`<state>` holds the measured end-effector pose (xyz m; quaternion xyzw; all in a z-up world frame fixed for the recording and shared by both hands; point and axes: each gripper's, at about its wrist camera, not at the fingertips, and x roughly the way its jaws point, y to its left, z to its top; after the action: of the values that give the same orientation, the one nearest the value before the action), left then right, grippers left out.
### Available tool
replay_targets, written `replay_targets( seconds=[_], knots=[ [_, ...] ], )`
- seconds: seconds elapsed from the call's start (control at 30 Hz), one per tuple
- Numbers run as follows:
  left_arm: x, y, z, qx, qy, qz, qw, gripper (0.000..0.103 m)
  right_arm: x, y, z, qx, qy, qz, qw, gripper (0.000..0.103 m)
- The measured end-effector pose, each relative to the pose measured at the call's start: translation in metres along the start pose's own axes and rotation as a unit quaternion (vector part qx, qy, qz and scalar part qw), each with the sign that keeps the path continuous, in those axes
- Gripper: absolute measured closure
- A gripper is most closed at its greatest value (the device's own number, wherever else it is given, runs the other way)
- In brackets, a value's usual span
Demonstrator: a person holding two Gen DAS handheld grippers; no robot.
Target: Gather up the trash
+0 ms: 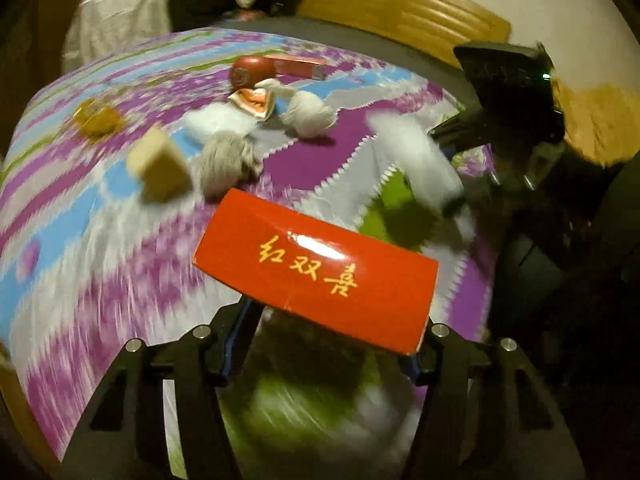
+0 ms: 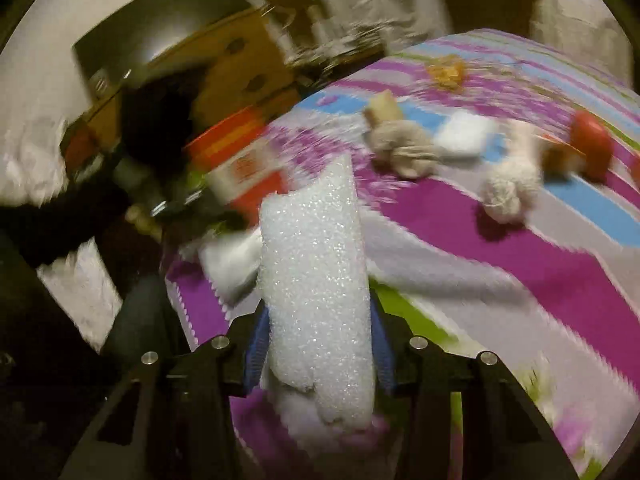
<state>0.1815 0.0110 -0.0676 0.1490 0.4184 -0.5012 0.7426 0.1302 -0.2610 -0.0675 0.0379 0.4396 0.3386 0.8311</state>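
Note:
My left gripper (image 1: 328, 332) is shut on a red cigarette box (image 1: 316, 268) with yellow characters, gripped by its near edge above the patterned cloth (image 1: 80, 264). My right gripper (image 2: 318, 320) is shut on a long white foam piece (image 2: 316, 260) that stands up between the blue pads. In the left wrist view the same foam piece (image 1: 416, 160) shows at the right. The red box (image 2: 240, 160) appears blurred in the right wrist view at the left. Both views are smeared by motion.
On the cloth lie a grey tissue ball (image 1: 228, 164), a white tissue ball (image 1: 308, 118), a beige block (image 1: 160, 164), a white foam pad (image 1: 216, 122), a red can (image 1: 252, 70), another red box (image 1: 296, 66) and a yellow wrapper (image 1: 98, 118). A wooden board (image 1: 400, 12) leans behind.

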Motion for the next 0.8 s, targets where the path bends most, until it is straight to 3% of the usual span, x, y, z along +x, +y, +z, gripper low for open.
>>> replay_targets(
  seconds=[0.17,0.3,0.4,0.43,0.47,0.5,0.6,0.67,0.73,0.8],
  knots=[
    [-0.016,-0.002,-0.027,-0.050,-0.027,0.098,0.9936,0.046,-0.026,-0.024,-0.018,0.080,-0.048,-0.038,0.995,0.057],
    [-0.030,0.008,-0.033,-0.088,-0.057,0.096,0.9899,0.046,-0.026,-0.022,-0.025,0.113,-0.053,-0.035,0.992,0.057],
    [-0.042,0.004,-0.037,-0.108,-0.064,0.064,0.9901,0.046,-0.030,-0.016,-0.030,0.124,-0.060,-0.022,0.990,0.057],
    [-0.047,0.002,-0.037,-0.103,-0.067,0.064,0.9903,0.038,-0.032,-0.013,-0.032,0.125,-0.065,-0.022,0.990,0.056],
    [-0.048,-0.001,-0.039,-0.096,-0.067,0.085,0.9895,0.028,-0.031,-0.012,-0.033,0.126,-0.063,-0.030,0.990,0.055],
    [-0.046,-0.002,-0.041,-0.093,-0.060,0.108,0.9879,0.026,-0.029,-0.012,-0.035,0.126,-0.057,-0.035,0.990,0.055],
    [-0.040,0.006,-0.048,-0.109,-0.039,0.141,0.9832,0.026,-0.018,-0.018,-0.046,0.129,-0.026,-0.081,0.988,0.053],
    [-0.042,0.007,-0.050,-0.097,-0.037,0.181,0.9779,0.026,-0.016,-0.019,-0.050,0.134,-0.029,-0.096,0.986,0.052],
    [-0.049,0.004,-0.052,-0.077,-0.042,0.222,0.9711,0.025,-0.023,-0.018,-0.051,0.146,-0.046,-0.091,0.984,0.043],
    [-0.062,0.005,-0.052,-0.078,-0.052,0.229,0.9689,0.026,-0.028,-0.013,-0.052,0.145,-0.061,-0.091,0.983,0.033]
  ],
)
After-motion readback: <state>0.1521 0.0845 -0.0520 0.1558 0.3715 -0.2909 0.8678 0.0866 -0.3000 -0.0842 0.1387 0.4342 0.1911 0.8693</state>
